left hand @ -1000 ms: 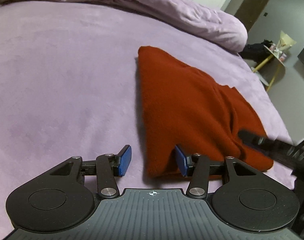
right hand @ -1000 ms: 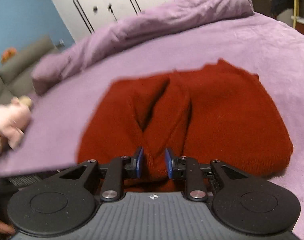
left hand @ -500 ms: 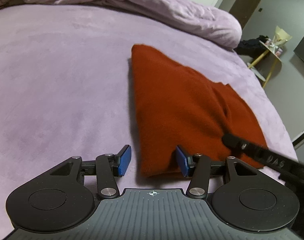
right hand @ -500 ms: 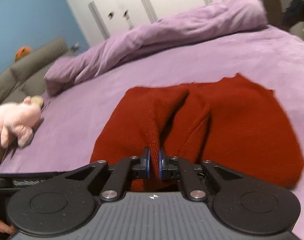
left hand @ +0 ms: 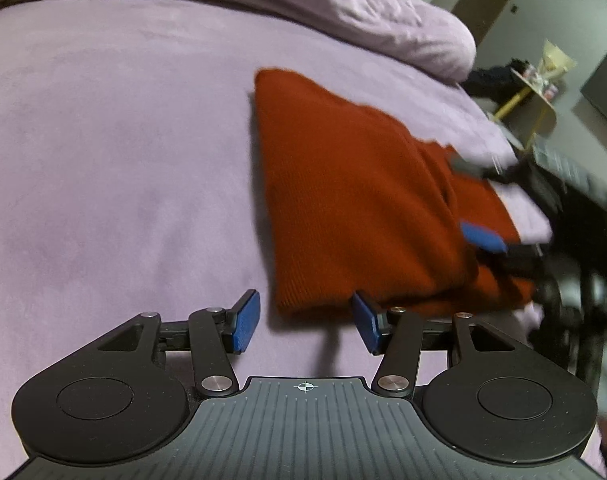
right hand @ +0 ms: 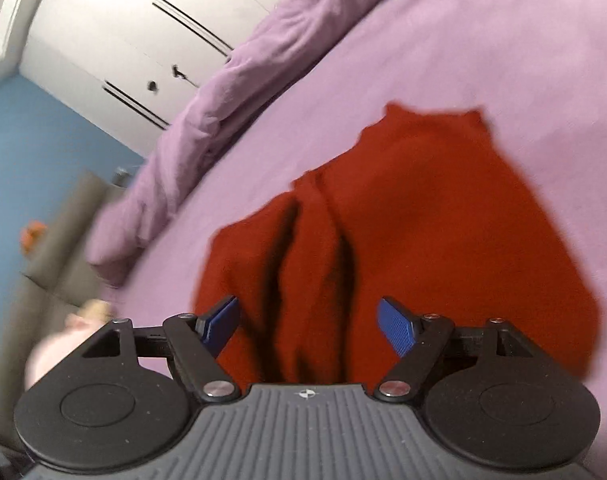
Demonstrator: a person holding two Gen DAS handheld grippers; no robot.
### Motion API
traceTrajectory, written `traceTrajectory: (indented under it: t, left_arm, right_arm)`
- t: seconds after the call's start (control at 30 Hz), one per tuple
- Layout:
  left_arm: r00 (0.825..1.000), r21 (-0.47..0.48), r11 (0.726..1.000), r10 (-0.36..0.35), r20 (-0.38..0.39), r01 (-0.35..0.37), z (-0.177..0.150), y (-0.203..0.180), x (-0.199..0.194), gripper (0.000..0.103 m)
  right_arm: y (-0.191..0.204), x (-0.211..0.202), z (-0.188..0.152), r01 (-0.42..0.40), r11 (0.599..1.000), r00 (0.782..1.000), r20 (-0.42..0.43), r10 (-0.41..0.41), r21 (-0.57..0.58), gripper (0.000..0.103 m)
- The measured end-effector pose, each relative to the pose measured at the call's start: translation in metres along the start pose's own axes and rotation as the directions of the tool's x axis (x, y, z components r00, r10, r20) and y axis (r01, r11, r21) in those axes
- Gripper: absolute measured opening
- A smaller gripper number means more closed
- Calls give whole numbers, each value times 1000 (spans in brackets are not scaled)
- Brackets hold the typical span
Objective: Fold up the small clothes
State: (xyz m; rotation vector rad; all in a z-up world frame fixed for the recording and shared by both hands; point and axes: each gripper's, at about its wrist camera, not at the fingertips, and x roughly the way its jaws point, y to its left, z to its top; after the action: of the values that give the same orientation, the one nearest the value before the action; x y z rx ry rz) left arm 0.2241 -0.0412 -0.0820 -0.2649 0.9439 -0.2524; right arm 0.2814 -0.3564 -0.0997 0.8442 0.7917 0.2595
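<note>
A rust-red knitted garment (left hand: 355,200) lies partly folded on the lilac bed (left hand: 115,160). My left gripper (left hand: 305,322) is open, low over the bed at the garment's near corner, holding nothing. My right gripper (right hand: 307,326) is open over the garment's near edge (right hand: 383,240), where raised folds run between its jaws. The right gripper also shows blurred at the right of the left wrist view (left hand: 483,236), over the garment's far side.
A bunched lilac duvet (left hand: 303,4) lies along the far side of the bed. A pink plush toy (right hand: 63,340) sits at the bed's left edge beside a grey sofa (right hand: 63,240). A small yellow-legged table (left hand: 531,88) stands beyond the bed.
My right gripper was shut on a fold of the garment and has opened wide, letting it go, and has tilted. My left gripper stayed open at the corner.
</note>
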Motion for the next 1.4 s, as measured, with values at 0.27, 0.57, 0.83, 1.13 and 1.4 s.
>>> traceTrajectory:
  t: [0.27, 0.57, 0.83, 1.13, 1.4]
  left_arm:
    - [998, 55, 997, 63, -1, -63, -1, -16, 8, 56]
    - [997, 29, 997, 67, 29, -68, 3, -34, 5, 53]
    - [999, 33, 999, 39, -21, -39, 5, -52, 26, 50]
    - [998, 26, 999, 47, -42, -46, 8, -55, 35, 49]
    - [998, 33, 998, 53, -46, -51, 9, -60, 38, 50]
  right_arm:
    - [72, 47, -20, 60, 942, 997, -18, -70, -332, 35]
    - [124, 9, -39, 338, 638, 941, 272, -203, -692, 14]
    - [74, -9, -20, 491, 604, 871, 365, -329, -627, 14]
    - [19, -22, 5, 345, 851, 936, 209, -282, -396, 37]
    - [6, -2, 31, 247, 931, 967, 128, -219, -269, 56]
